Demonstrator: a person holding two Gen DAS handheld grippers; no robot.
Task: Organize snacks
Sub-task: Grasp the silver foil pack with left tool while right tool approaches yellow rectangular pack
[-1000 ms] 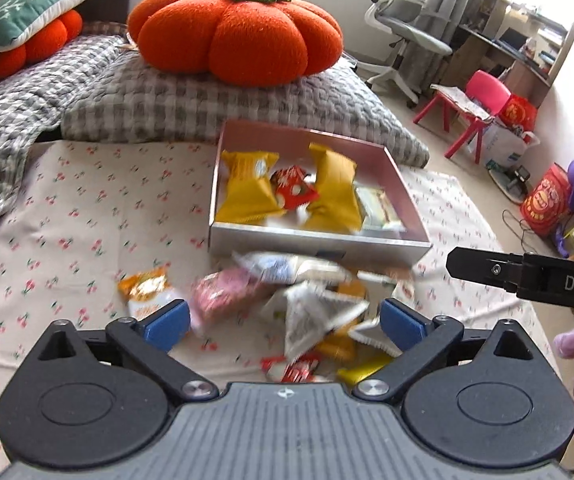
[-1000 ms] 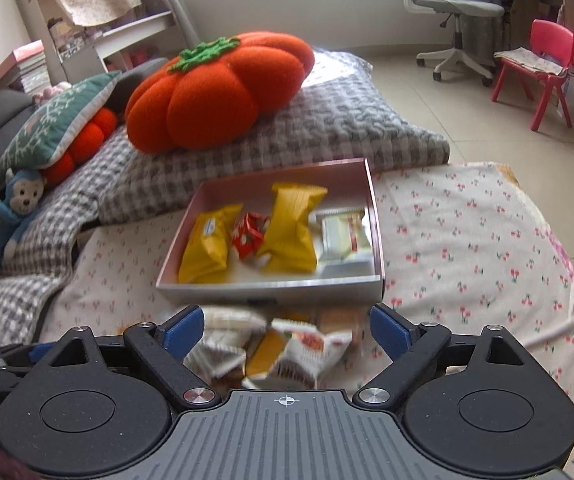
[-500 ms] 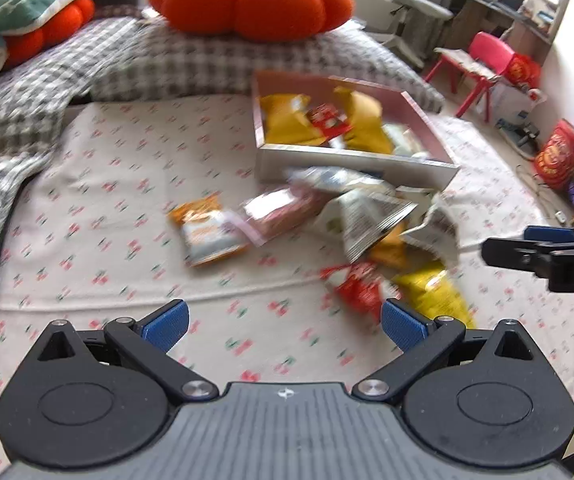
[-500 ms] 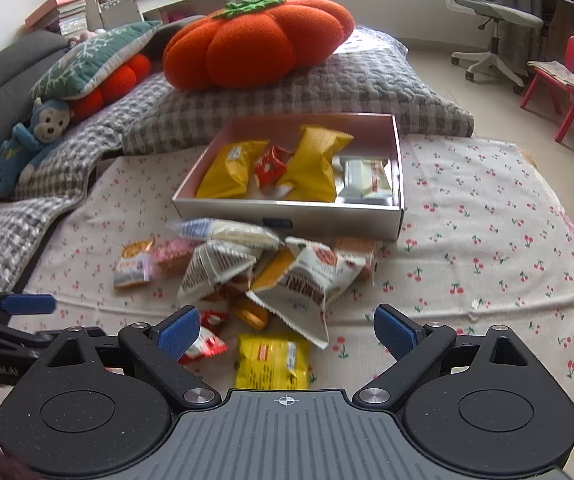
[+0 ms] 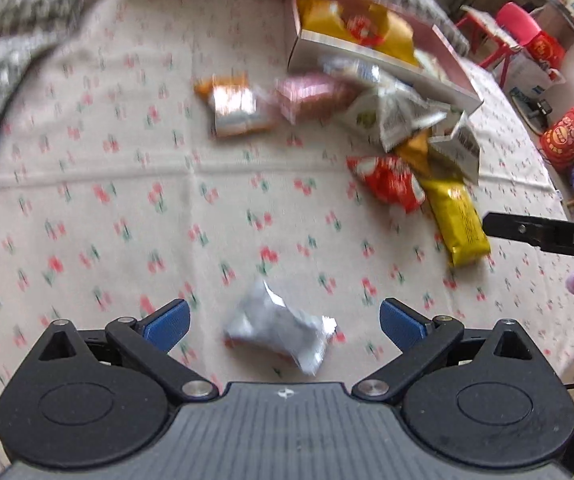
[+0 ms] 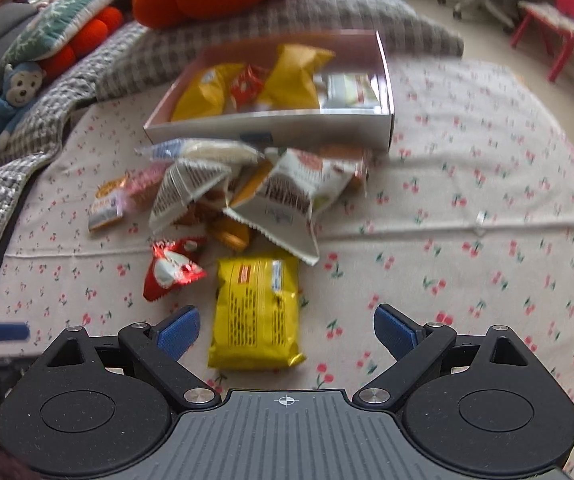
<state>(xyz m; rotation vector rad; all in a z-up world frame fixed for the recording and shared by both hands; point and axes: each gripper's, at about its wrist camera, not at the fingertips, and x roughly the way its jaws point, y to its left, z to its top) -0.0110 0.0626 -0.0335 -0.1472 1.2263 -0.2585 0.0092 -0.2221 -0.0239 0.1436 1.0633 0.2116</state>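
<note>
Snacks: loose pile on cherry-print cloth [image 5: 87, 184], in front of pink box [image 6: 271, 130] already part-filled. L gripper [image 5: 283, 322] jaws wide apart, empty, silver packet [image 5: 279, 330] lying between fingertips. R gripper [image 6: 285, 330] likewise spread, empty, yellow packet [image 6: 257, 314] between tips, offset twd left finger. Advice: centre on packet, descend till tips meet cloth, pinch across short width, avoid snagging fabric. Both grippers low, pitched down, pointing twd box.
</note>
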